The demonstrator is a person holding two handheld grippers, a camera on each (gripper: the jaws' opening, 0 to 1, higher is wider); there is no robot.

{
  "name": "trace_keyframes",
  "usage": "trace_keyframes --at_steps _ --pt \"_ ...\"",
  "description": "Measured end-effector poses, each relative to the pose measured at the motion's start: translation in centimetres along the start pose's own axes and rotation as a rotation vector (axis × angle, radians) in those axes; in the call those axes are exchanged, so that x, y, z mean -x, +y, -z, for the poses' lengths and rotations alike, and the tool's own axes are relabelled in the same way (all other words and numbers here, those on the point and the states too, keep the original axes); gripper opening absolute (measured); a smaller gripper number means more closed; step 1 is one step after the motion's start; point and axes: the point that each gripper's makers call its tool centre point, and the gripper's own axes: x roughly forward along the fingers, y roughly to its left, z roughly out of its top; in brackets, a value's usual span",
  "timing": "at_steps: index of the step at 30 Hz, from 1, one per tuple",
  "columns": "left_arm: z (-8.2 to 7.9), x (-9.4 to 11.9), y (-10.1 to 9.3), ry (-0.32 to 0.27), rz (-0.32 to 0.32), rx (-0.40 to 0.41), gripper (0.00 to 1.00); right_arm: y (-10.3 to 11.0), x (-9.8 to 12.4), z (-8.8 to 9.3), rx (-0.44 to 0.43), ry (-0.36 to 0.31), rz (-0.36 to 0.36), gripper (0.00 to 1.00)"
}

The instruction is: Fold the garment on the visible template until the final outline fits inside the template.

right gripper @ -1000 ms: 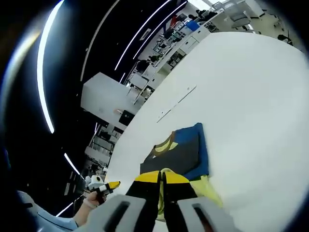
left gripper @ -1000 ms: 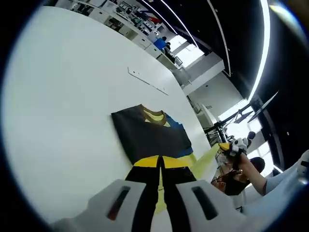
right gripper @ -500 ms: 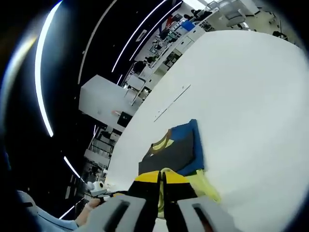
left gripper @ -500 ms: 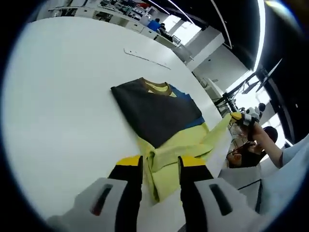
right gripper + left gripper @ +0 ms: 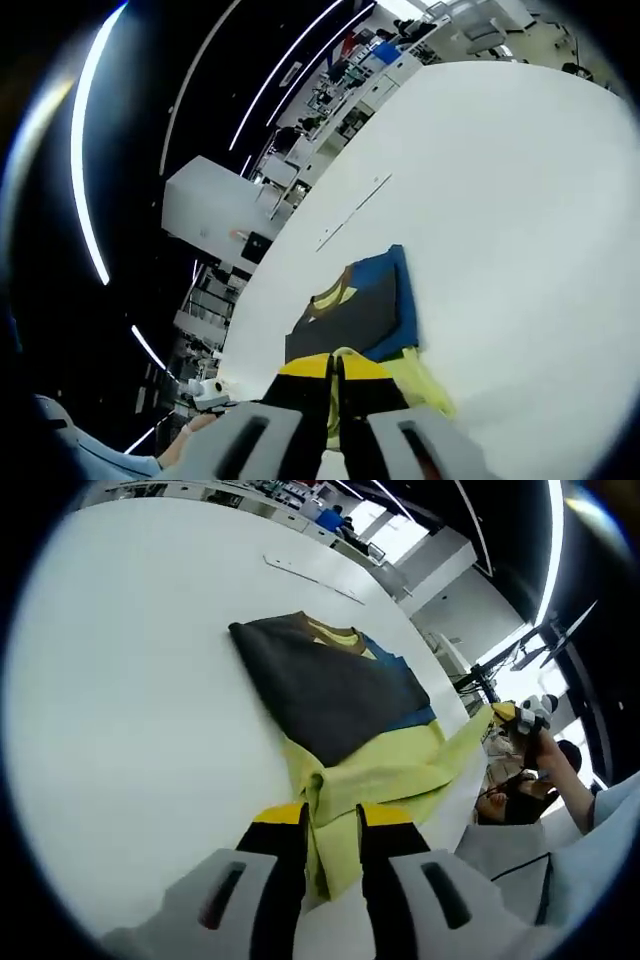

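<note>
Item: table (image 5: pixel 130 670), white and broad, seen from the left gripper view; a thin pale strip (image 5: pixel 312 580) is laid flat on its far part. Item: garment (image 5: pixel 340 705), laid on the table near the edge, made up of a dark grey panel, a blue edge beneath it and a yellow-green portion with a yellow collar at the far end; the yellow-green portion is bunched and drawn toward the viewer. Item: left tool (image 5: pixel 332 825), yellow-tipped, its jaws brought close together with a fold of the yellow-green cloth pinched between them. Item: right tool (image 5: pixel 518 714), seen at the right edge in a person's hand, with a stretched corner of the yellow-green cloth running up to it. In the right gripper view, the same garment (image 5: pixel 362 308) is shown on the table (image 5: pixel 520 220), dark panel on top and blue edge to its right. Item: right tool (image 5: pixel 334 368), jaws pressed nearly together on a loop of the yellow-green cloth. Item: left tool (image 5: pixel 212 392), visible low at the left in a hand.
</note>
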Motion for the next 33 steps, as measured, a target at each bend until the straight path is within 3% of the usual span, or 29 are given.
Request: trace_keyframes --at_steps 11,17,20,25,27,33 --pt "-0.2 -0.3 0.7 -0.02 -0.005 0.057 0.02 -0.4 0.2 0.2 -0.008 -0.004 0.011 0.0" --pt "-0.9 1.0 0.0 -0.051 0.011 0.058 0.01 -0.6 0.6 0.4 -0.01 -0.006 0.014 0.0" --pt "-2.0 1.9 -0.8 -0.088 0.037 0.065 0.0 -0.6 0.7 0.5 -0.016 -0.009 0.012 0.0" --pt "-5.4 4.0 -2.0 -0.213 0.085 0.101 0.0 -0.3 0.8 0.1 -0.01 -0.024 0.006 0.0" --pt "-6.6 4.8 -2.3 -0.237 0.087 0.078 0.0 -0.1 0.9 -0.2 -0.008 -0.028 0.001 0.0" --pt "-10.5 5.9 -2.8 -0.313 0.113 0.062 0.0 0.8 0.3 -2.1 0.02 -0.054 -0.017 0.0"
